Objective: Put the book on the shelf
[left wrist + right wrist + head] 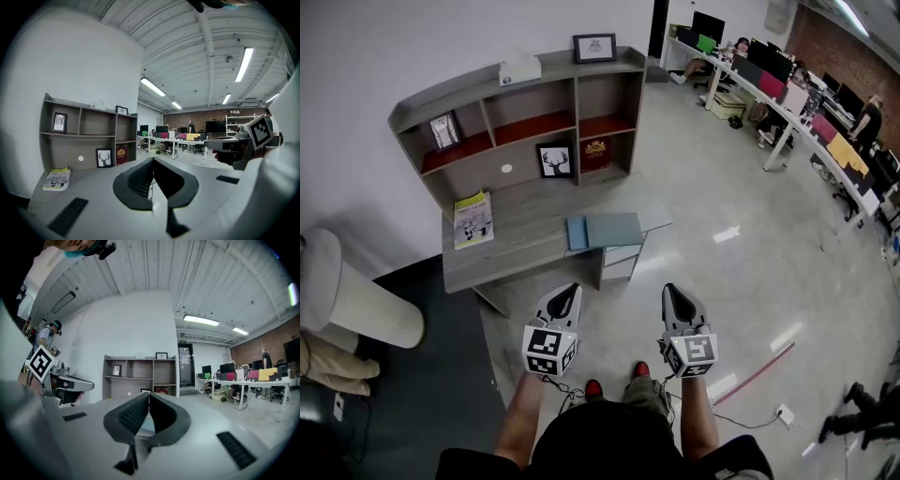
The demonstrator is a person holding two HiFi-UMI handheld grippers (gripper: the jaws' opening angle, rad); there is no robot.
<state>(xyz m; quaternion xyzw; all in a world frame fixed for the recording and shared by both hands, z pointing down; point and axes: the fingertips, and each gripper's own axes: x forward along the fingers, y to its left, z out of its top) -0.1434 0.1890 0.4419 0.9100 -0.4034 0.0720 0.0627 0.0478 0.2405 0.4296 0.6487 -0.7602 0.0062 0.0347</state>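
Observation:
A grey-blue book [605, 230] lies flat on the right end of the grey desk [525, 253], below the grey shelf unit [534, 94]. A yellow-green magazine [473, 218] lies at the desk's left end and shows as well in the left gripper view [57, 178]. Both grippers are held level over the floor, well short of the desk. My left gripper [573, 289] is shut and holds nothing; its jaws meet at the tips [153, 160]. My right gripper [668, 289] is also shut and empty [148, 394], pointing toward the shelf unit [138, 376].
The shelf holds a deer picture [555, 159], a dark red plaque [596, 152], a small frame [444, 131], a white box [519, 69] and a frame on top [594, 47]. A pale cushion [347, 300] lies at left. Office desks [787, 103] run along the right; a red strip [759, 370] lies on the floor.

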